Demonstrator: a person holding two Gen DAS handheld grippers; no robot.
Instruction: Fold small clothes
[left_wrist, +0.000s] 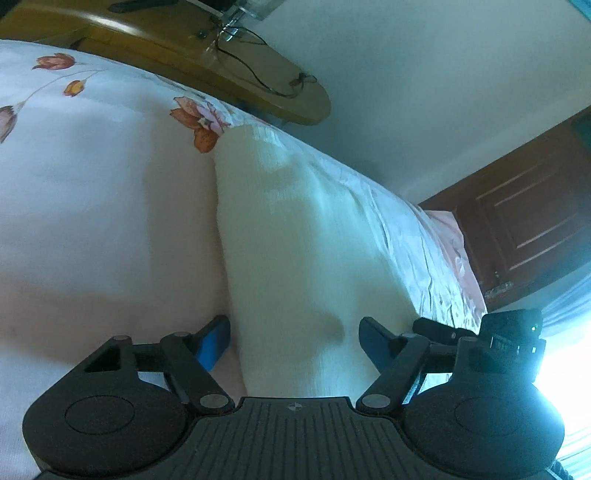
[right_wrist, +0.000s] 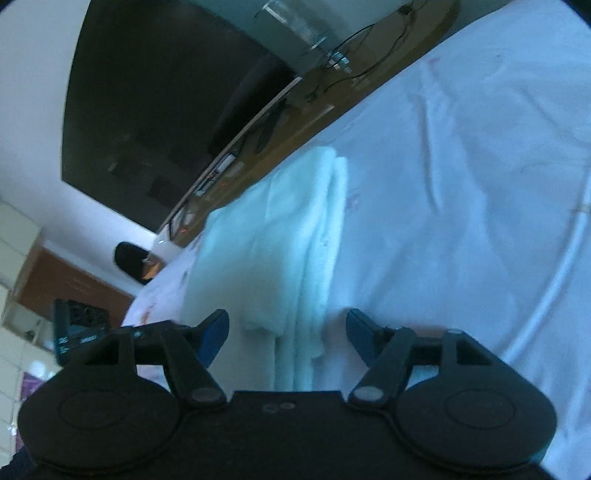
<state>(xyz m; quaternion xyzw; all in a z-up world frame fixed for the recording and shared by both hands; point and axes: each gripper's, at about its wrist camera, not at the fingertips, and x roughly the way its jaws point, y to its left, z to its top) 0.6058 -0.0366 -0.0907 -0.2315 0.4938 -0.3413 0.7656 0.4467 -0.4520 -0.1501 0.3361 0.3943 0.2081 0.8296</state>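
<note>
left gripper (left_wrist: 293, 338) and right gripper (right_wrist: 287, 334), both spread wide and empty, straddle the near end of a white cloth (right_wrist: 280, 240) lying on the floral bedsheet (left_wrist: 92, 184); soft, light, limp: pinch near corners.

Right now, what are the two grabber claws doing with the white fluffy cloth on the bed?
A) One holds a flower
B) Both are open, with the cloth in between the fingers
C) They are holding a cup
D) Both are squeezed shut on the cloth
B: the left gripper and the right gripper each have their blue fingers spread apart, with the white cloth lying between them on the bedsheet, not pinched.
</note>
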